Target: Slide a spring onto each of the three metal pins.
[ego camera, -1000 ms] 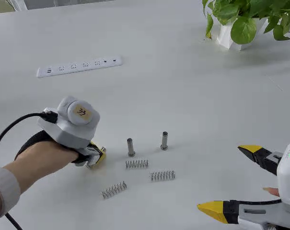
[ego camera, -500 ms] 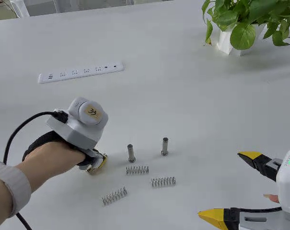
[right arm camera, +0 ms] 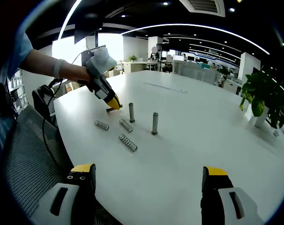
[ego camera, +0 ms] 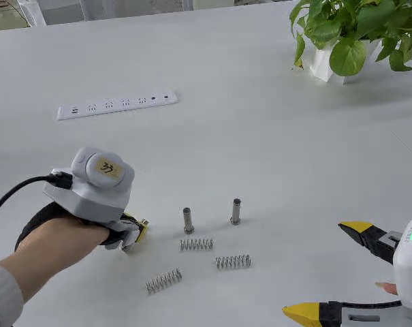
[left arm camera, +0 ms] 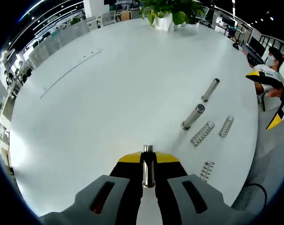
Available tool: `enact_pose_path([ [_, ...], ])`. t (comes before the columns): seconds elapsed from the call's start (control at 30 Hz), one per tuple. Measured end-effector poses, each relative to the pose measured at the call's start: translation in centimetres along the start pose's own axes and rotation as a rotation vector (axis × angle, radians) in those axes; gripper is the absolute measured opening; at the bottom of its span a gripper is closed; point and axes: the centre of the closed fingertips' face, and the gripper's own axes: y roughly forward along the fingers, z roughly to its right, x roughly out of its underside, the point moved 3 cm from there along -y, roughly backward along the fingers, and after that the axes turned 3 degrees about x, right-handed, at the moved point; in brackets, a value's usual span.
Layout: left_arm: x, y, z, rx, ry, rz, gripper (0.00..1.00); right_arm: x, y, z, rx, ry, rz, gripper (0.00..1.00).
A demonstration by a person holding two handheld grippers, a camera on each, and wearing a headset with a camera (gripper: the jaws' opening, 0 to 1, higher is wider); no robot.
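With the yellow-tipped jaws of the L gripper, pinching a short silver metal pin lengthwise btwn them, its top end poking out just past the tips. Holding this gripper low over the white surface, tips angling down, just left of the other parts; not managing to tell whether the held pin is touching the surface.

With the black, yellow-tipped jaws of the R gripper, spreading wide and gripping nothing. Keeping it at the near right of the surface, well apart from pins and springs.

Seeing two more silver metal pins standing upright side by side, apart from each other: left upright pin and right upright pin.

Seeing three small steel coil springs lying flat on the surface, none threaded on a pin:
- middle spring, lying just in front of the left upright pin, not touching it.
- right spring, lying nearer the person, in front of the right upright pin.
- left spring, lying nearest the person and apart from the other two, in front of the L gripper's tips.

Further back, noting a long white power strip lying flat, and a green leafy plant in a white pot at the far right corner.
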Motion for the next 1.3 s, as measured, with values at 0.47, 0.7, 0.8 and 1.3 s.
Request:
enact_pose_path([
  [0.47,-0.2,-1.6,0.5,0.003,-0.009,0.055,0.04,0.1,0.0,-0.1,-0.004,-0.008,-0.011,0.93],
  [0.7,-0.5,-2.3,0.9,0.004,-0.009,0.076,0.04,0.2,0.0,-0.2,-0.008,-0.009,-0.012,0.93],
  [0.8,-0.5,-2.5,0.9,0.004,-0.004,0.078,0.04,0.3,0.0,-0.2,-0.008,-0.008,-0.013,0.93],
  [1.3,-0.1,-2.9,0.4,-0.002,-0.010,0.082,0.04,0.2,0.0,-0.2,-0.009,-0.009,-0.012,0.93],
])
